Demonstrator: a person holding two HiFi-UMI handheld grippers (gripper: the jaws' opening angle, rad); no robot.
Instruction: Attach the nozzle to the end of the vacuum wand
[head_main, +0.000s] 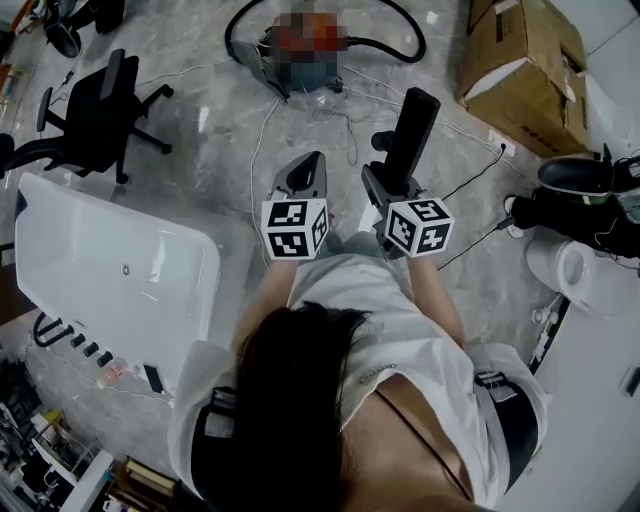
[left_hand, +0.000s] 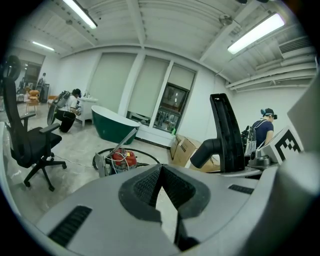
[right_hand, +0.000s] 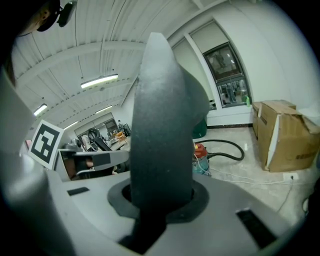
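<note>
This is a big open test lab or workshop hall. A pale stone floor (head_main: 210, 150) is strewn with cables (head_main: 262, 140). A white bathtub (head_main: 110, 270) stands loose at nine o'clock, an office chair (head_main: 100, 110) at ten and cardboard boxes (head_main: 525, 70) at one. There are also a canister vacuum (left_hand: 120, 159), ceiling strip lights (left_hand: 255, 32) and another person (left_hand: 262, 131) in headgear.

The nozzle (head_main: 413, 132) is black, long and flat, with a round neck bent to one side. It stands nearly upright, its lower end clamped in the right gripper (head_main: 388, 185). The vacuum wand (left_hand: 124, 140), a grey tube, leans on the red vacuum cleaner (left_hand: 120, 159) on the floor (left_hand: 75, 165), well apart from the nozzle.
</note>
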